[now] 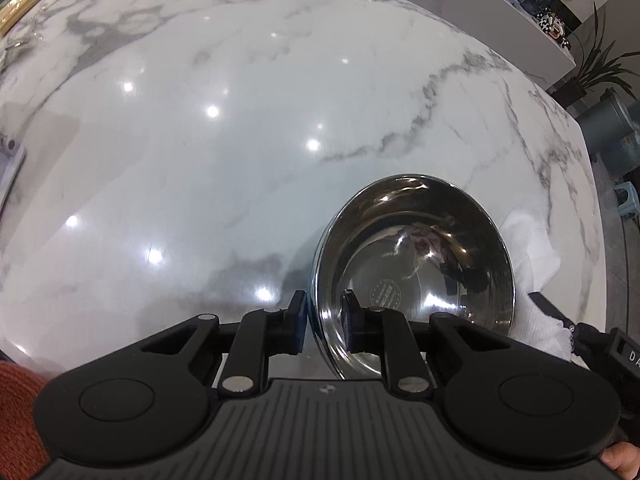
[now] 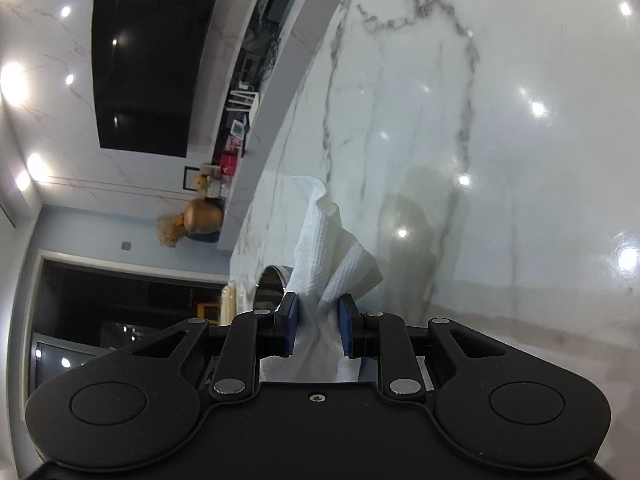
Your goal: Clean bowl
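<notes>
A shiny steel bowl (image 1: 412, 264) stands tilted over the white marble table (image 1: 200, 140), its hollow facing me. My left gripper (image 1: 324, 320) is shut on the bowl's near rim, one pad outside and one pad inside. A white paper towel (image 1: 528, 248) lies just beyond the bowl's right side. In the right wrist view my right gripper (image 2: 318, 322) is shut on that bunched paper towel (image 2: 332, 240), which fans out ahead of the fingers. A sliver of the bowl (image 2: 270, 292) shows left of the towel. The other gripper's black body (image 1: 600, 344) sits at the right edge.
A yellow-green packet (image 1: 24, 0) lies at the table's far left corner. A potted plant (image 1: 600, 64) and a grey bin (image 1: 608, 128) stand past the right edge. A dark screen (image 2: 148, 72) and a shelf with clutter (image 2: 236, 136) line the wall.
</notes>
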Demonstrator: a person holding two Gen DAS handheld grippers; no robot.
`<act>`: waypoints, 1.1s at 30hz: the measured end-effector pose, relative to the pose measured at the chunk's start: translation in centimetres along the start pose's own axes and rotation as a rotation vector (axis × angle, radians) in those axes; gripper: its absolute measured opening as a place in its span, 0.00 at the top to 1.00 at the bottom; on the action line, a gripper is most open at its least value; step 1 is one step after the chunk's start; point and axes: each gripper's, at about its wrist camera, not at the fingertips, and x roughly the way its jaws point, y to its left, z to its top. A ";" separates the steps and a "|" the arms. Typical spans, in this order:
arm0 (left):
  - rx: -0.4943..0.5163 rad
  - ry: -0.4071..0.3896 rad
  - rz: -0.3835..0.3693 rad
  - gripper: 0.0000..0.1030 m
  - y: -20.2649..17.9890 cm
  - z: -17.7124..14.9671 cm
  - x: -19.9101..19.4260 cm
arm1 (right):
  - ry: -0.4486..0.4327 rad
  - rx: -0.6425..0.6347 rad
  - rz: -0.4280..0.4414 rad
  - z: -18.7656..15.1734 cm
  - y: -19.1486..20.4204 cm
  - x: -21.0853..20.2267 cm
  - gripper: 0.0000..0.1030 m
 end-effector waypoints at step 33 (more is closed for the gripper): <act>0.016 -0.009 -0.147 0.80 2.4 1.4 0.4 | -0.004 -0.038 -0.116 -0.6 0.3 2.1 0.80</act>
